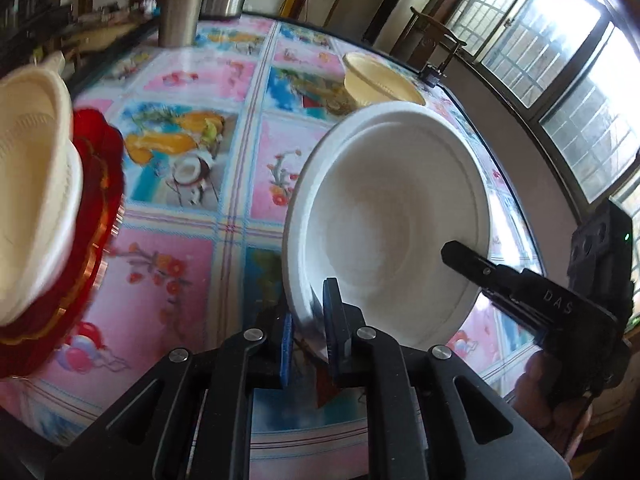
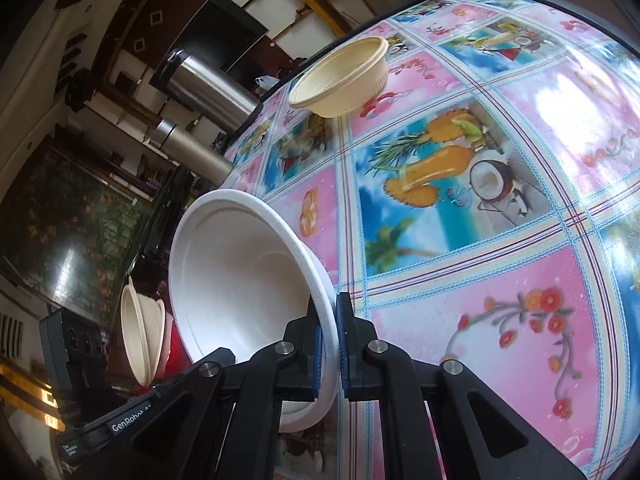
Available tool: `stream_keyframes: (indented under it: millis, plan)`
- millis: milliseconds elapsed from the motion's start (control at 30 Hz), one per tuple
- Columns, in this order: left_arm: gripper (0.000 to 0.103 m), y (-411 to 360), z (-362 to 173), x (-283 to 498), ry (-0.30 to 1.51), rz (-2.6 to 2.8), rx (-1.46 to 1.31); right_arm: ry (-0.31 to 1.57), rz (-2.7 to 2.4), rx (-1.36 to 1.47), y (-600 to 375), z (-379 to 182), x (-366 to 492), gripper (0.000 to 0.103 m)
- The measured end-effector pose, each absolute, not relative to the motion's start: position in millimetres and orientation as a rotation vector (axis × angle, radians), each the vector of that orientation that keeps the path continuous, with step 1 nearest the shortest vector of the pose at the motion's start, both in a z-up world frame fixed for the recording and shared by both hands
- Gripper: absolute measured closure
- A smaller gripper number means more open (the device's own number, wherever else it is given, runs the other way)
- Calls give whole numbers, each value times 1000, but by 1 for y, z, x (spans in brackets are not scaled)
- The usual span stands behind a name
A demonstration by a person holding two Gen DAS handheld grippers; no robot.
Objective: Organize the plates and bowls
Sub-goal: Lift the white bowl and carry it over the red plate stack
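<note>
A white bowl is tilted up on its rim above the table, held from both sides. My left gripper is shut on its near rim. My right gripper is shut on the opposite rim of the same white bowl; its finger shows at the bowl's right edge in the left wrist view. A cream bowl stands alone at the far side of the table, also in the right wrist view. At the left, stacked cream and white bowls sit on a red plate.
The table wears a glossy patterned cloth with pink flower and fruit panels. Two steel cylinders stand at the far table edge. Windows and a wooden chair lie beyond the right side.
</note>
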State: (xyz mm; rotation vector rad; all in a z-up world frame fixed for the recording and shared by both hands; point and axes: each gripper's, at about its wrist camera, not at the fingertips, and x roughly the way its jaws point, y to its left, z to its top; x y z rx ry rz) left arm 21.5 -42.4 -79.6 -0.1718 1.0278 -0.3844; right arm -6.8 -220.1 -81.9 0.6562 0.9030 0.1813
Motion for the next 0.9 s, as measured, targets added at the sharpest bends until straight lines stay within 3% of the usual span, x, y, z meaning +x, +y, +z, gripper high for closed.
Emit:
stream_keyframes:
  millis: [467,900]
  plan:
    - [90,19,-11,-10,727,-158,-71,806,374,577,-161,-18,-10,96]
    - [88,93,-7,-15,697,11,-136,803,544,483,-63,23,16,96]
